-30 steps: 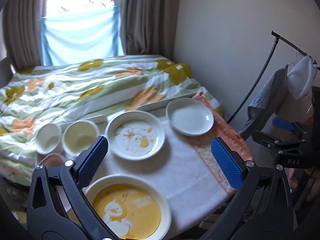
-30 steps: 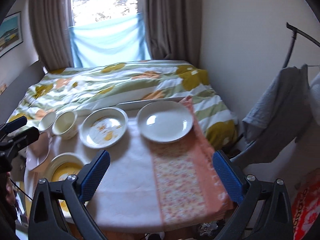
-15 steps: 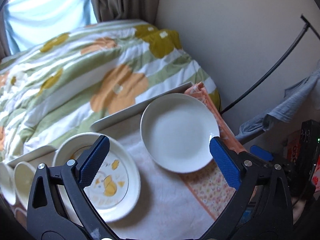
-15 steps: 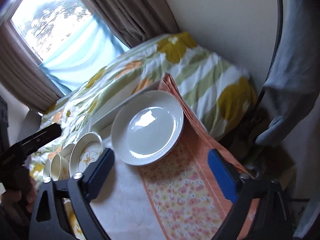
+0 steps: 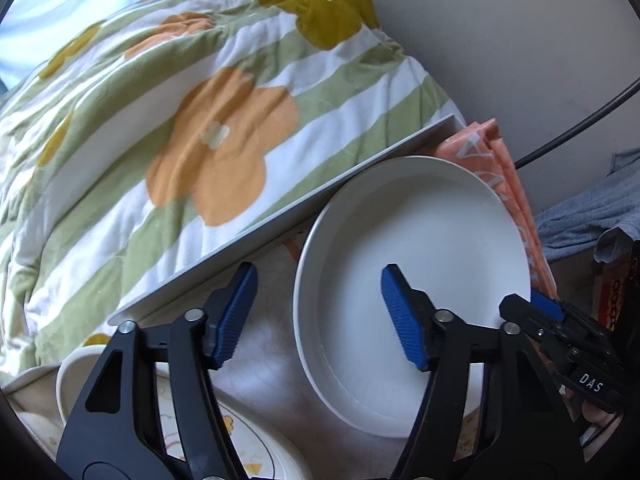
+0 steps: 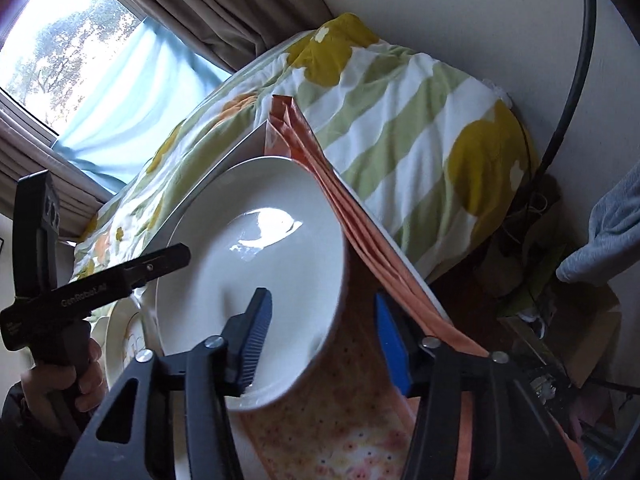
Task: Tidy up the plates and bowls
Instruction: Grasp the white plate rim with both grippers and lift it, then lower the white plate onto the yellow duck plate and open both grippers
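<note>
So both my grippers are down at the white plate [image 5: 416,264] right now, one on each side of it. My left gripper [image 5: 318,314] has its jaws straddling the plate's left rim: one blue pad is outside, over the white cloth [image 5: 264,384], the other sits over the inside of the plate. The jaws have just been closing in, but there's a clear gap on both sides of the rim, so nothing is pinched there. Same story with my right gripper [image 6: 322,338]: it straddles the plate's right rim, left pad over the plate's inside, right pad over the orange patterned cloth [image 6: 344,432]. Those jaws were just closing too, and I can see space between the pads and the rim, so no grip yet on that side either.

In the right wrist view you can see my left hand [image 6: 64,380] wrapped around the handle of the other gripper, off to the left.

Just near-left of the white plate is the patterned bowl [image 5: 248,448] with little orange and yellow drawings inside; its rim comes very close to the plate, can't tell if they touch. The white plate itself lies partly on the white cloth and partly on the orange one, at the far right part of the table.

Right behind the plate runs the table's pale raised edge [image 5: 288,216], and beyond that is the flowery green-striped duvet [image 5: 192,120]. Furthest back there's the curtain [image 6: 224,12] and the bright window [image 6: 68,36].
</note>
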`<move>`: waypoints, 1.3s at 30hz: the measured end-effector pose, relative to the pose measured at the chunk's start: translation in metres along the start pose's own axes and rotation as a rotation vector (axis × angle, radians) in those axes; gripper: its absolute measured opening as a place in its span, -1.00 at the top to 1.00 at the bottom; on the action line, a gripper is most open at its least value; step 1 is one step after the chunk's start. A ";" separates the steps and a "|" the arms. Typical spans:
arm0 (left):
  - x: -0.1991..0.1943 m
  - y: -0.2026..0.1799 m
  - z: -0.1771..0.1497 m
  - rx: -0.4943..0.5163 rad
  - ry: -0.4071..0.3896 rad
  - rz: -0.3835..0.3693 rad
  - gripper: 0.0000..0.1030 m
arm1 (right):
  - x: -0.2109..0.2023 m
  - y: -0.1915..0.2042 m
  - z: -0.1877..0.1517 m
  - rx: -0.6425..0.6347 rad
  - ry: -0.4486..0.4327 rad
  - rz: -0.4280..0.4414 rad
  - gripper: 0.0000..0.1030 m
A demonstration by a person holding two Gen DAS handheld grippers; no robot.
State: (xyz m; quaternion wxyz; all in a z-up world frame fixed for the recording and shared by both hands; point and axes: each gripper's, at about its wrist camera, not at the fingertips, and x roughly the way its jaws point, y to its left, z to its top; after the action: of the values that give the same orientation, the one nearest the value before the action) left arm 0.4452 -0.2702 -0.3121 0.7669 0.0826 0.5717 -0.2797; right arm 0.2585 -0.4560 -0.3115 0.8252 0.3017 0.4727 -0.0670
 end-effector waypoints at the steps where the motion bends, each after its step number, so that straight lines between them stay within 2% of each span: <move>1: 0.002 0.001 0.001 -0.003 0.006 -0.001 0.05 | 0.001 0.001 0.001 -0.001 0.001 -0.004 0.21; 2: 0.005 0.002 0.002 -0.004 0.010 -0.002 0.07 | 0.002 0.002 0.002 -0.003 0.002 -0.006 0.34; 4: 0.005 0.003 0.001 0.003 0.009 -0.003 0.08 | 0.004 0.002 0.002 -0.003 0.008 -0.010 0.35; 5: 0.003 0.003 0.000 0.010 0.010 0.001 0.16 | 0.005 0.002 0.003 -0.004 0.009 -0.012 0.39; 8: 0.006 0.002 0.000 0.028 0.024 0.007 0.71 | 0.010 0.000 0.006 -0.002 0.016 -0.023 0.58; 13: 0.005 -0.002 -0.001 0.055 0.018 0.028 0.71 | 0.014 -0.002 0.008 -0.012 0.023 -0.039 0.73; 22: -0.008 -0.010 -0.008 0.069 -0.013 0.072 0.71 | 0.010 -0.002 0.010 -0.035 0.030 -0.016 0.73; 32: -0.046 -0.016 -0.031 0.008 -0.066 0.101 0.71 | -0.013 0.009 0.014 -0.126 0.022 0.011 0.73; 39: -0.088 -0.022 -0.069 -0.072 -0.110 0.127 0.72 | -0.040 0.027 0.007 -0.215 0.039 0.037 0.73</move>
State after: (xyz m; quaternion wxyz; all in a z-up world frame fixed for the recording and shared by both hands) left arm 0.3595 -0.2275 -0.2494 0.8159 0.0753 0.5318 -0.2139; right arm 0.2529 -0.4449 -0.2641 0.8445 0.2212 0.4877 0.0054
